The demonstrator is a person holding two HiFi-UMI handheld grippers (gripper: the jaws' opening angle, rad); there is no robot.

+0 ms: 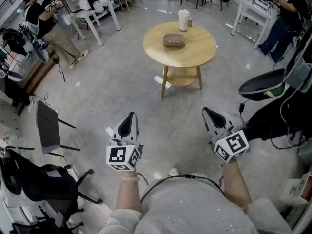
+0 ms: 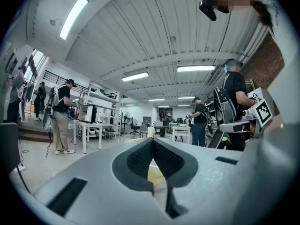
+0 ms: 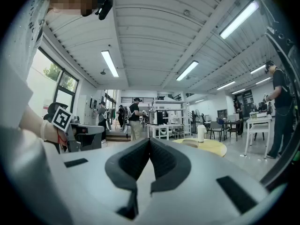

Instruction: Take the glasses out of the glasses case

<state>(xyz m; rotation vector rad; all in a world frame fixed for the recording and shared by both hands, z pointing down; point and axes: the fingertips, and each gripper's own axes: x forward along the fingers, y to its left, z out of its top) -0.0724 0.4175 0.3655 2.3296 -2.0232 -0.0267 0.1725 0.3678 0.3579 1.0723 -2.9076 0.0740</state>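
The glasses case point(image 1: 174, 40) lies on the round wooden table point(image 1: 201, 47) at the upper middle of the head view, near a white cup point(image 1: 184, 19). Well below it, the left gripper point(image 1: 129, 117) and the right gripper point(image 1: 208, 112) both have their jaws pressed together, holding nothing.

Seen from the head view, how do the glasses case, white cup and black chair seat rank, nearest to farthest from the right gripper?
1. Black chair seat, right of the right gripper.
2. Glasses case, middle of table.
3. White cup, table's far edge.
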